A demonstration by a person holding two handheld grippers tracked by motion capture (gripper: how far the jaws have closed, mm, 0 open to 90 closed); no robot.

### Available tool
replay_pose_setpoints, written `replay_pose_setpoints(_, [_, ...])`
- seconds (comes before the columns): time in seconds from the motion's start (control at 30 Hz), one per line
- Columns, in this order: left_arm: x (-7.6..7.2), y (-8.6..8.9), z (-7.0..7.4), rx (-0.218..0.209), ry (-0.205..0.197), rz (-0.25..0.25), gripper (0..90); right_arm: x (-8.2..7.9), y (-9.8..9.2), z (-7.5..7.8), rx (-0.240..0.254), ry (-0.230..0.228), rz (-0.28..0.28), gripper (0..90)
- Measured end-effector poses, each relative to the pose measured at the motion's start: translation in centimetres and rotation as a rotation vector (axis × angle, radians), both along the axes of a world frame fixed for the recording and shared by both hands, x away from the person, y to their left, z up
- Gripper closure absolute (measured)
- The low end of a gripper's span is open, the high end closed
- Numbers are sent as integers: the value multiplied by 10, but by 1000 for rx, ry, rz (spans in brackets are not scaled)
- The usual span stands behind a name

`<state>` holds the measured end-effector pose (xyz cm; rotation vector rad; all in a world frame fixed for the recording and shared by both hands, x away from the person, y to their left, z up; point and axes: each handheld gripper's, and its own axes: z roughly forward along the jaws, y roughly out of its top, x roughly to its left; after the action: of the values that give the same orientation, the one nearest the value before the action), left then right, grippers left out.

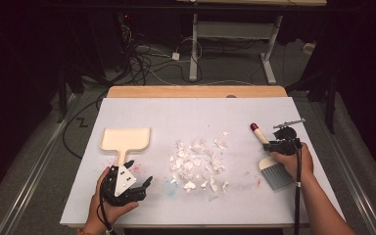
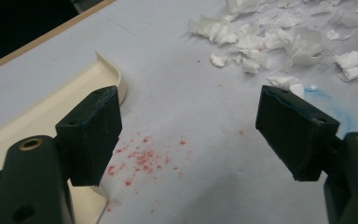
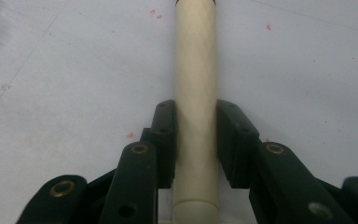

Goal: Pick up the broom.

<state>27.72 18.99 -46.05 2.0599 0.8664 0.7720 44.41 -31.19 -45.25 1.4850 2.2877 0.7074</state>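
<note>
A cream dustpan (image 1: 126, 138) lies at the left of the white board, its handle pointing toward the person. My left gripper (image 1: 139, 172) stands open just right of that handle; in the left gripper view the dustpan (image 2: 51, 107) lies beside the left jaw of the left gripper (image 2: 186, 126), with nothing between the jaws. A pile of white paper scraps (image 1: 198, 164) sits mid-board. At the right, my right gripper (image 1: 274, 145) is shut on the cream handle (image 3: 196, 70) of a small brush with a red tip (image 1: 254, 127) and grey bristles (image 1: 276, 176). The handle runs straight between the jaws of the right gripper (image 3: 196, 135).
Red specks (image 2: 144, 158) and a blue smear (image 2: 331, 102) mark the board near the left gripper. The paper scraps (image 2: 284, 37) lie ahead and to its right. A wooden table edge (image 1: 196, 91) borders the board at the back; cables and desk legs (image 1: 193, 49) lie on the floor beyond.
</note>
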Motion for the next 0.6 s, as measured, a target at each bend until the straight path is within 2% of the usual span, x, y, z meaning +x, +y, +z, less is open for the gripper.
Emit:
replay_pose_setpoints(0.17, [0,1,1,-5,-2,4,215,-2,-2,2,27,0,22,714])
replay_pose_setpoints(0.23, [0,1,0,-4,3,3,216,-5,-5,7,55,-24,27,714])
replay_pose_setpoints(0.33, [1,0,-1,15,24,9,226,-12,-6,16,66,-75,30,715])
replay_pose_setpoints(0.4, [1,0,-1,18,24,13,228,-17,-7,23,75,-120,28,714])
replay_pose_setpoints(0.6, [3,0,2,-6,25,29,228,-33,-13,44,136,-225,5,717])
